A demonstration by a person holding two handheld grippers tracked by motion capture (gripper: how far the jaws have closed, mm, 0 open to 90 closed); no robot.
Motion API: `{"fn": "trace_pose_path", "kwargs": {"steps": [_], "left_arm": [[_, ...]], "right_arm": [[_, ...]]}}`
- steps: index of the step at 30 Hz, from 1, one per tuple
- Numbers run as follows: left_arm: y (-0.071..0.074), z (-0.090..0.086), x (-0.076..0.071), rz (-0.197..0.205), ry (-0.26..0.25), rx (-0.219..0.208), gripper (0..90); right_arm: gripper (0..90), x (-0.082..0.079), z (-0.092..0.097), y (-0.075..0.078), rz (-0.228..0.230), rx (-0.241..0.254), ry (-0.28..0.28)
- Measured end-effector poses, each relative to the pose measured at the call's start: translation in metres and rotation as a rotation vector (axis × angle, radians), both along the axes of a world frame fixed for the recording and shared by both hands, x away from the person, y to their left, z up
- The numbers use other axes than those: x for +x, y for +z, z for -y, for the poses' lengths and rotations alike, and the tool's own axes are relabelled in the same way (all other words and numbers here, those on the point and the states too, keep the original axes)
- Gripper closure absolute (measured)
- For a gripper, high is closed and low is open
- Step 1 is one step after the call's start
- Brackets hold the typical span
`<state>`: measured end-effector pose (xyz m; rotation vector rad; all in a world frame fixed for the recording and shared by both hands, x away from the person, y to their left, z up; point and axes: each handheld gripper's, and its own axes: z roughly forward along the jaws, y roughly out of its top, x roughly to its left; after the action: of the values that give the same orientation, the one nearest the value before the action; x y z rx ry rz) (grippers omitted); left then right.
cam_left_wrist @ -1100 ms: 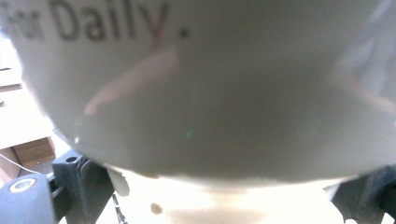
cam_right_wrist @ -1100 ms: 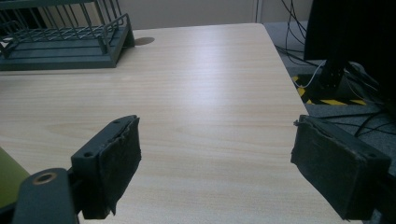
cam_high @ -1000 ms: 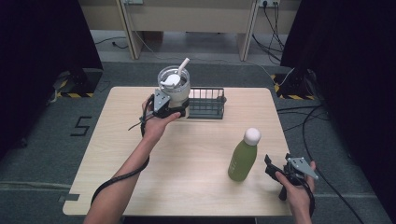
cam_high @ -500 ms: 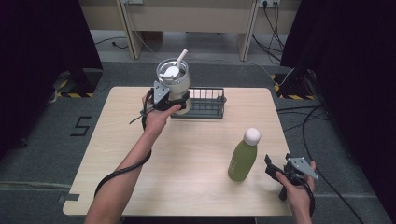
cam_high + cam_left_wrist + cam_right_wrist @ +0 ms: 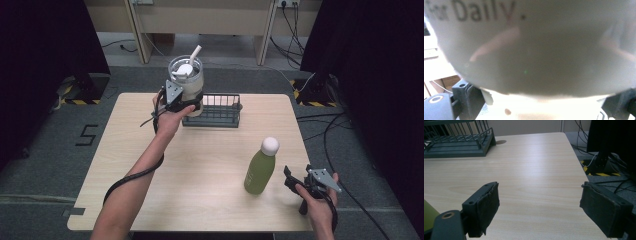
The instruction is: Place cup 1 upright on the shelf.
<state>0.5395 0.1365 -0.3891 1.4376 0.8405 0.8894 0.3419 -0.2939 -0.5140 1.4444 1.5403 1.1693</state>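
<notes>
A clear tumbler (image 5: 186, 79) with a white lid and straw hangs over the left end of a dark wire basket (image 5: 220, 111) at the table's far edge. My left gripper (image 5: 187, 103) is shut on the tumbler's lower body. In the left gripper view the tumbler's wall (image 5: 529, 50) is so close that it is blurred, with printed letters at the top. A green bottle (image 5: 260, 169) with a white cap stands upright at the front right. Just to its right, my right gripper (image 5: 295, 190) is held open with only bare table between its pads (image 5: 487, 205).
The light wooden table (image 5: 200, 175) has free room across its middle and left. The basket's corner (image 5: 461, 145) lies far ahead in the right gripper view. Cables (image 5: 320, 125) and dark stands lie on the floor beyond the right edge.
My left gripper has lifted the tumbler higher and a little farther back over the basket's left end. The right gripper and the bottle have stayed put.
</notes>
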Motion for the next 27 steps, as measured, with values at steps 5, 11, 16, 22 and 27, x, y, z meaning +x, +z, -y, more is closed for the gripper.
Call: {"fn": "trace_pose_path", "kwargs": {"steps": [5, 11, 16, 22, 27], "left_arm": [[0.002, 0.001, 0.005, 0.002, 0.019, 0.003, 9.0], [0.003, 0.004, 0.012, 0.001, 0.036, 0.006, 9.0], [0.005, 0.008, 0.018, -0.002, 0.048, 0.006, 9.0], [0.005, 0.012, 0.025, -0.008, 0.062, 0.013, 9.0], [0.001, 0.013, 0.032, -0.021, 0.075, 0.022, 9.0]], "right_arm": [[15.4, 0.000, 0.000, 0.000, 0.000, 0.001, 0.000], [15.4, 0.000, 0.000, 0.000, 0.001, 0.001, -0.001], [15.4, 0.000, 0.001, 0.000, 0.002, 0.003, -0.003], [15.4, -0.001, 0.002, 0.000, 0.002, 0.003, -0.004], [15.4, -0.001, 0.002, 0.000, 0.001, 0.005, -0.003]]}}
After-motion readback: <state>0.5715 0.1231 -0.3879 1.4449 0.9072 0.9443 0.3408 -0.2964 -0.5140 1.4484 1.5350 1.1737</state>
